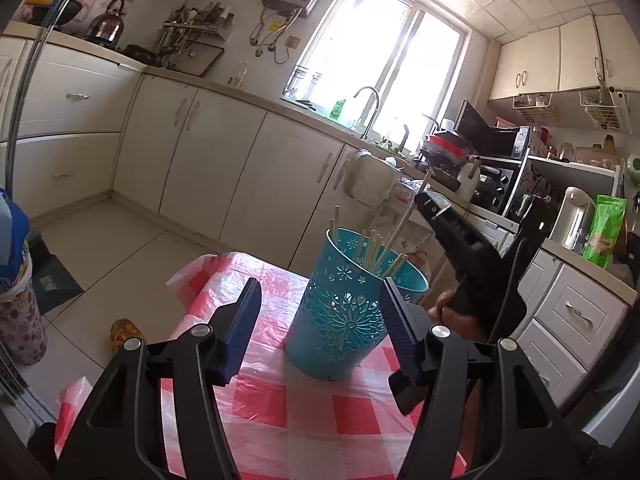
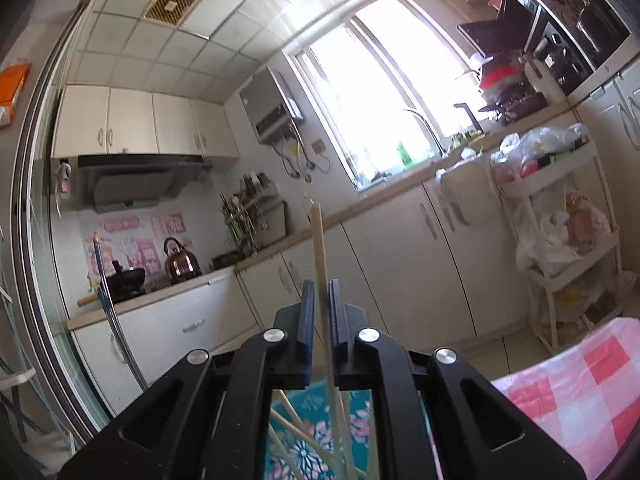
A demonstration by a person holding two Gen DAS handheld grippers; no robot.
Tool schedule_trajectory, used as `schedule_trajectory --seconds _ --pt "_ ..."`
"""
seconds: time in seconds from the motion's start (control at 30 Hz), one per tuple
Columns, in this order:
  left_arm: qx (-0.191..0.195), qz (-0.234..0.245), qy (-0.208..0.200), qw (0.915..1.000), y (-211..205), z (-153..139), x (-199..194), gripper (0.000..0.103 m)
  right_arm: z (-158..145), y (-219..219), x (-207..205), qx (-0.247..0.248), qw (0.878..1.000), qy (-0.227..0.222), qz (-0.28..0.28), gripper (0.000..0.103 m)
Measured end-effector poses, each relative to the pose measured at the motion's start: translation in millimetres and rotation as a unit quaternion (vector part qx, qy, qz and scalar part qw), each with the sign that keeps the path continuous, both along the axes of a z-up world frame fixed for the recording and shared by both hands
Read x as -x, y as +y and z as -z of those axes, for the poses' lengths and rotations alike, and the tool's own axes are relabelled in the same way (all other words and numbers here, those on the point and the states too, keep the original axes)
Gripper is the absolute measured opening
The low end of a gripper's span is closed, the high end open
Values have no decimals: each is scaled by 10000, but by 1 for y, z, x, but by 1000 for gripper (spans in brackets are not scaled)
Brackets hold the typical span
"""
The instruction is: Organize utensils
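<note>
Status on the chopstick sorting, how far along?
Done: several pale wooden chopsticks stand in the teal perforated metal cup on the red-checked tablecloth.
In hand: one more chopstick sits between the right claw pads, which show slight gaps, directly above the cup. The left claw is open around the cup, not touching it.
Left: clearing the right claw off that chopstick. No loose chopsticks in view.

Teal cup [image 1: 340, 312] is standing between the left gripper's [image 1: 320, 320] spread jaws; chopsticks [image 1: 384, 248] are crowding its mouth, the right gripper [image 1: 430, 204] is blocking from above; checked cloth [image 1: 280, 400] in front is lying clear.
</note>
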State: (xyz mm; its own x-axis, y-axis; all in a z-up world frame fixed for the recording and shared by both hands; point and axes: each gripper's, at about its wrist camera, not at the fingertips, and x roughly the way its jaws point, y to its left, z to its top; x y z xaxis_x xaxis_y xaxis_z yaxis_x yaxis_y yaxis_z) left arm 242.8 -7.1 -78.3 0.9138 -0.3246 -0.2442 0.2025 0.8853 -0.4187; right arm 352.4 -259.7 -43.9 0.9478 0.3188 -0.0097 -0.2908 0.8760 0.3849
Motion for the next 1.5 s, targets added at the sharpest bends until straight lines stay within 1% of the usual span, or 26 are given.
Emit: schedule_trajectory --seconds 0.03,0.07,0.13,0.17,0.2,0.23,0.27,0.3,0.33,0.37,0.4,0.43,0.47,0.5,0.53,0.6,0.7,0.77,0.83,0.93,0.97,1.07,1.17,1.2,1.37,1.5 --pt "-4 -16 6 10000 1 0 1 58 6 0 5 43 9999 120 -2 33" --pt "-21 -22 10 10000 1 -2 2 59 9 0 13 104 9997 224 10 36" --pt "-74 -36 11 10000 1 -6 8 62 10 -2 31 246 9990 381 -24 39" --pt "-106 -41 17 9999 0 -9 11 65 8 -3 43 337 9981 511 12 44" --pt "-169 -37 42 9998 -1 -13 15 67 7 -3 54 437 9967 675 84 60" --pt "-262 -36 80 9996 -3 -16 19 71 4 -4 68 596 9936 931 215 73" --pt "-340 -33 112 9994 -4 -20 23 74 4 -4 79 758 9897 1161 346 77" --pt "-423 -21 151 9990 -5 -24 29 76 3 -3 94 1030 9823 1474 518 82" --pt "-503 -13 202 9985 -6 -27 35 79 5 0 106 1429 9693 1860 736 87" --pt "-564 -26 252 9981 -6 -30 39 83 11 5 116 1937 9475 2337 1001 90" --pt "-645 -54 337 9973 -6 -34 45 85 20 7 121 2342 9245 2775 1156 93" --pt "-715 -60 425 9965 -7 -36 50 88 31 9 128 2633 9007 3231 1222 93" --pt "-788 -51 523 9955 -8 -39 56 91 43 8 141 2720 8805 3677 1247 93" --pt "-874 -35 618 9942 -9 -42 62 92 49 5 153 2647 8724 3921 1232 94" --pt "-961 -15 678 9931 -10 -45 70 94 54 2 169 2462 8698 4119 1148 94" --pt "-1109 -42 695 9914 -10 -50 84 95 54 -1 197 2159 8702 4290 1099 96" --pt "-1366 -59 799 9874 -13 -58 104 95 38 2 232 1791 8745 4366 1120 96" --pt "-1583 -110 950 9827 -17 -62 116 95 25 5 243 1655 8762 4397 1076 96" --pt "-1727 -176 1072 9790 -17 -64 127 95 14 9 251 1596 8756 4454 975 96" --pt "-1900 -304 1304 9726 -15 -69 144 95 2 20 265 1625 8727 4483 1051 96" --pt "-1946 -315 1400 9703 -14 -70 152 95 -1 23 273 1617 8741 4453 1077 96" --pt "-1938 -176 1488 9695 -10 -71 167 95 -10 25 294 1594 8725 4453 1225 96" --pt "-1920 -135 1541 9691 -8 -74 181 95 -10 27 307 1574 8620 4660 1224 96" --pt "-1938 -122 1550 9686 -8 -75 185 95 -10 28 311 1579 8611 4672 1234 96" --pt "-2124 -130 1510 9654 -10 -82 205 95 -16 29 332 1491 8687 4529 1342 96" --pt "-2096 -110 1557 9653 -6 -84 218 95 -24 32 343 1466 8762 4367 1414 96"
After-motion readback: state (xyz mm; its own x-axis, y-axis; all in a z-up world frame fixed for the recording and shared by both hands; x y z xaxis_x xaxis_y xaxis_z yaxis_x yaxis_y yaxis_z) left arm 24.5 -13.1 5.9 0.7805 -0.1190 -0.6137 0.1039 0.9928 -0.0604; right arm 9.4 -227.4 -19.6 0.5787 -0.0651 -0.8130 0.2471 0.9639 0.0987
